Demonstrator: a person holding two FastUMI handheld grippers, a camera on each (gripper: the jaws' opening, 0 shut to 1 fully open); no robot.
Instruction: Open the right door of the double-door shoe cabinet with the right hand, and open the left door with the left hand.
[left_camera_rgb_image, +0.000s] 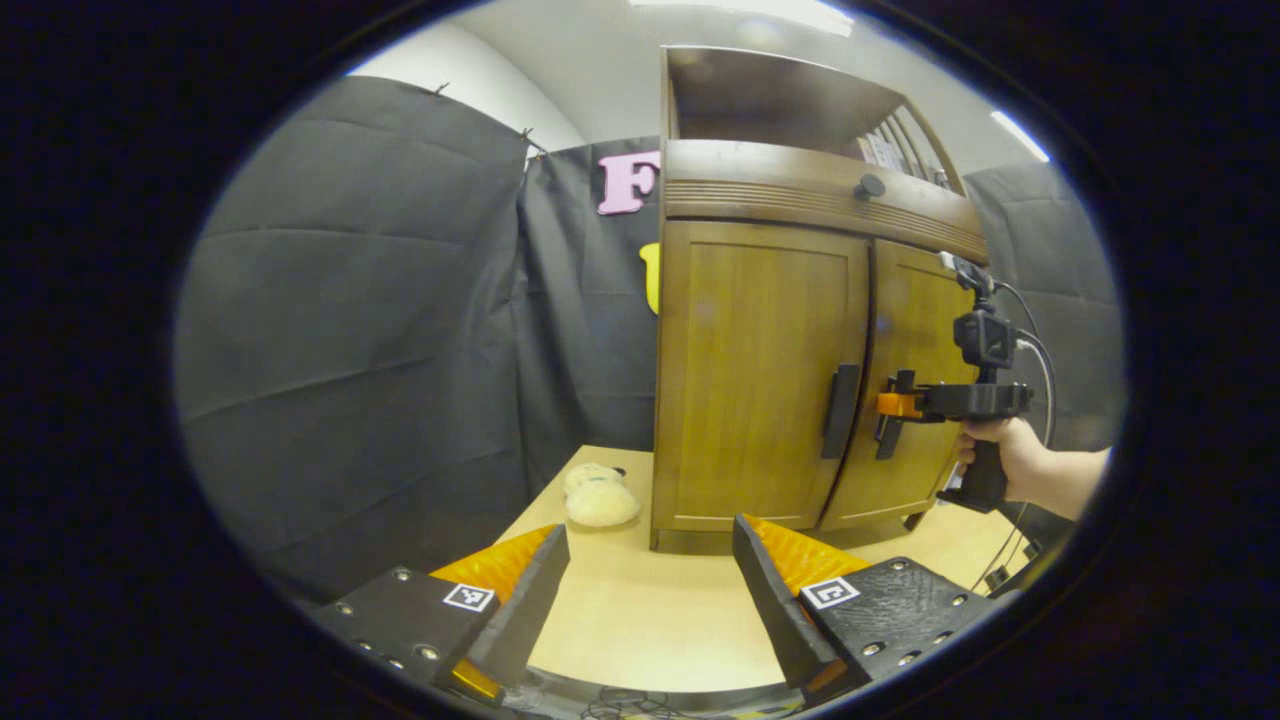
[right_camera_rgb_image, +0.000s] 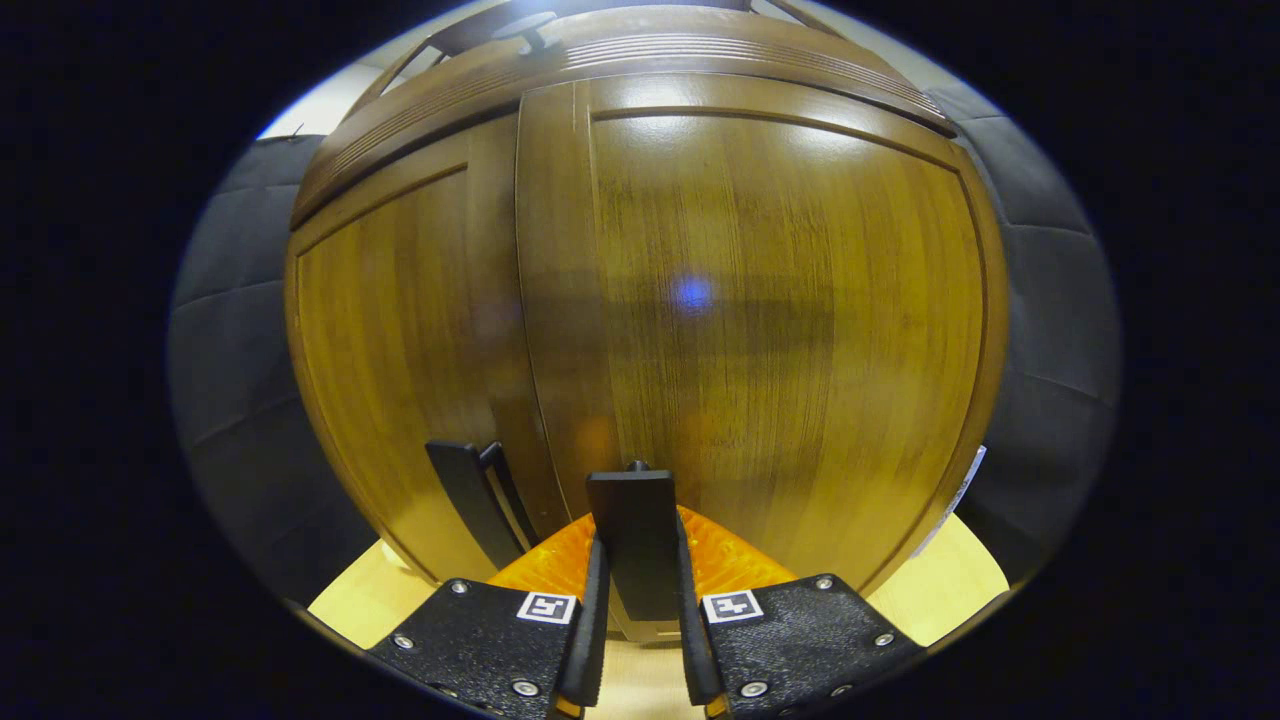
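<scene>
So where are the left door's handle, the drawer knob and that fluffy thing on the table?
Left handle (left_camera_rgb_image: 840, 411): left gripper view, middle of the dark bar.
Knob (left_camera_rgb_image: 869, 186): left gripper view, its round head.
Fluffy thing (left_camera_rgb_image: 601, 500): left gripper view, its pale top.

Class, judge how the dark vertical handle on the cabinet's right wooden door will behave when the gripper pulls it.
The dark vertical handle looks rigid, so probably no flex. Its smooth faces might slip between the right gripper fingers. The right wooden door likely swings on hinges.

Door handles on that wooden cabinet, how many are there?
2. The left door handle runs upright along the left door's inner edge, untouched. The right door handle sits beside it on the right door, clamped between the right gripper fingers.
</scene>
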